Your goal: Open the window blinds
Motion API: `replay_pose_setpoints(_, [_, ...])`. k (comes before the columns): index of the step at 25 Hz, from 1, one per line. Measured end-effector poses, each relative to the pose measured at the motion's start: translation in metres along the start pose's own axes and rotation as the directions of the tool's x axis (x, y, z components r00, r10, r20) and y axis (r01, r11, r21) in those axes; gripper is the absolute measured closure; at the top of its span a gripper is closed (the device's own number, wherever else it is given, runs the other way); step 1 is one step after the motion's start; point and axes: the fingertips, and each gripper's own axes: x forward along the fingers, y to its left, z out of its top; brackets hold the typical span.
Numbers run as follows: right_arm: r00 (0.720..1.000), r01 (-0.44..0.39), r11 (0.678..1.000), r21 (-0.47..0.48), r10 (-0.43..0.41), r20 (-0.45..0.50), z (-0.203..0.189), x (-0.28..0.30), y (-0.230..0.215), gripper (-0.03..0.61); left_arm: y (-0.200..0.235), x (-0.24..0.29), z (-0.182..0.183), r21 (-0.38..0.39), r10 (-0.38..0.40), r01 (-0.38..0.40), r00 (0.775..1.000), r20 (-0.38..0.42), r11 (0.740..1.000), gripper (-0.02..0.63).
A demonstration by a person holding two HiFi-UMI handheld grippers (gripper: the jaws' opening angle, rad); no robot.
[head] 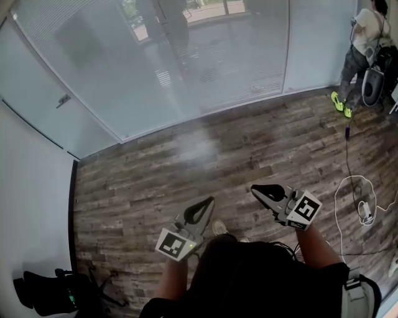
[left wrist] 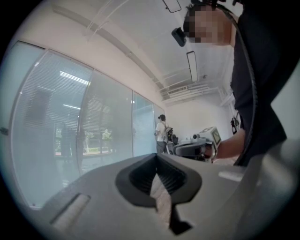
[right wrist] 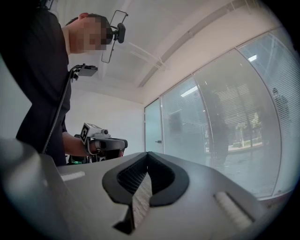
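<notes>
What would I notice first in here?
The glass wall covered by white slatted blinds fills the far side. Nearer, the grey left gripper and right gripper, each with a black-and-white marker cube, hang shut over the brown wood-plank floor. A person in yellow-green shoes stands at the far right.

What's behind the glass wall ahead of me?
Horizontal blinds span the glass wall. Through the slats, only hazy daylight and greenery show; reflections and slats hide everything else outside.

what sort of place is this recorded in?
Probably an office or lab room: a full-height glass wall with slatted blinds, a wood-plank floor, and a long ceiling light.
</notes>
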Motion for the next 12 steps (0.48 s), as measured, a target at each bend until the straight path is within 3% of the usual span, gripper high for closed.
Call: replay_pose_setpoints(12, [0.998,-0.059,0.998,-0.013,0.058,-0.032,0.006,0.063,-0.012,0.574,0.051,-0.004,-0.003,-0.014,0.009,-0.008,0.999,0.031,1.0,0.609])
